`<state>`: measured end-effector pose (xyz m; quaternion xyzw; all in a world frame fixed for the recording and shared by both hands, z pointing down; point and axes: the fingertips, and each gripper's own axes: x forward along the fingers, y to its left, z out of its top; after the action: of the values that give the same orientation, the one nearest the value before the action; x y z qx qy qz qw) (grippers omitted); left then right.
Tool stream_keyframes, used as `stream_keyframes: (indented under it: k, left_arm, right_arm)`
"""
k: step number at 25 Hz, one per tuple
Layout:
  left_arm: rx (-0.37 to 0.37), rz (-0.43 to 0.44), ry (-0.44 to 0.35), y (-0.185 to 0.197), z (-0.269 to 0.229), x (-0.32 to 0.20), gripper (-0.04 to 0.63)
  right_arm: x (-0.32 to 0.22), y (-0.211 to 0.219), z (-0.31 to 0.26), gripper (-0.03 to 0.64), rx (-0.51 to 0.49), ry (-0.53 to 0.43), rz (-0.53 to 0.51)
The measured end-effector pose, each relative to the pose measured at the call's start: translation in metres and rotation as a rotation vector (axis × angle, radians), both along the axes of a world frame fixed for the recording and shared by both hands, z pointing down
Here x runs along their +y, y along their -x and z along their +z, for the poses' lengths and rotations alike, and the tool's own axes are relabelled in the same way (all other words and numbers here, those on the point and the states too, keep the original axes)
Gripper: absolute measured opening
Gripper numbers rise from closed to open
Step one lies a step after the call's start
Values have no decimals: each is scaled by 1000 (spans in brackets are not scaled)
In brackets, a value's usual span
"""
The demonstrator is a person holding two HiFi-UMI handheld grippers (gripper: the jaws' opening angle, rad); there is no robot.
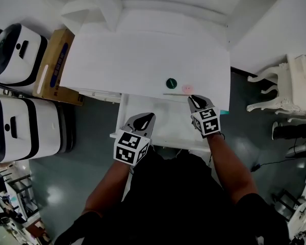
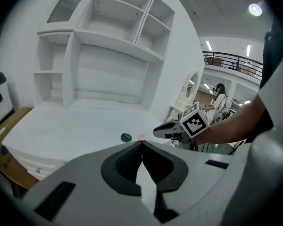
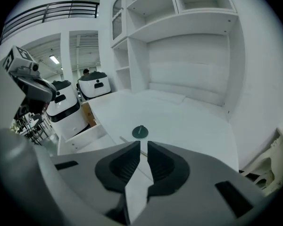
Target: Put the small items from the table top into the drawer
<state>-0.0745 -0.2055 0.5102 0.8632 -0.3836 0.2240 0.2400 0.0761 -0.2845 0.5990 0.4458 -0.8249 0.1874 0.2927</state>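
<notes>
On the white desk top [image 1: 122, 55], close to its front edge, lie a dark green disc [image 1: 171, 83], a small pink item [image 1: 187, 89] and a thin stick [image 1: 174, 94]. Below that edge the white drawer [image 1: 166, 129] is pulled out. My right gripper [image 1: 193, 98] hovers just in front of the pink item, jaws a narrow slit apart with nothing seen between them. The right gripper view shows the green disc [image 3: 140, 132] just beyond the jaws; the pink item is hidden there. My left gripper [image 1: 148, 118] is over the drawer, shut and empty. The left gripper view shows the disc [image 2: 126, 137] and pink item [image 2: 141, 137].
A white hutch with open shelves [image 1: 158, 4] rises behind the desk. Two white wheeled machines [image 1: 20, 126] and a cardboard box [image 1: 53, 68] stand to the left. A white ornate chair [image 1: 290, 83] stands to the right.
</notes>
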Motion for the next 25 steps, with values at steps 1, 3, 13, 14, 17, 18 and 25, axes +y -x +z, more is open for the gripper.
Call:
stream_keyframes:
  k: [1, 3, 13, 14, 17, 18, 25]
  left_arm:
    - [-9, -6, 5, 0, 1, 0, 3]
    - [-27, -15, 17, 0, 5, 1, 3]
    - [-70, -65, 23, 1, 2, 4, 3]
    - [-71, -76, 19, 5, 0, 3, 3]
    - [-78, -108, 13, 15, -3, 0, 3]
    - [-80, -117, 11, 18, -4, -1, 3]
    - [-80, -150, 18, 31, -1, 4, 3]
  right_arm:
    - [-3, -2, 6, 40, 1, 8, -6]
    - [-11, -6, 18, 67, 0, 24, -13]
    - [-49, -11, 54, 101, 73, 64, -55]
    - [-51, -10, 55, 101, 82, 66, -60]
    - [-58, -6, 61, 101, 97, 79, -77]
    - [-60, -5, 64, 101, 103, 87, -84]
    - [-61, -5, 81, 101, 152, 138, -76]
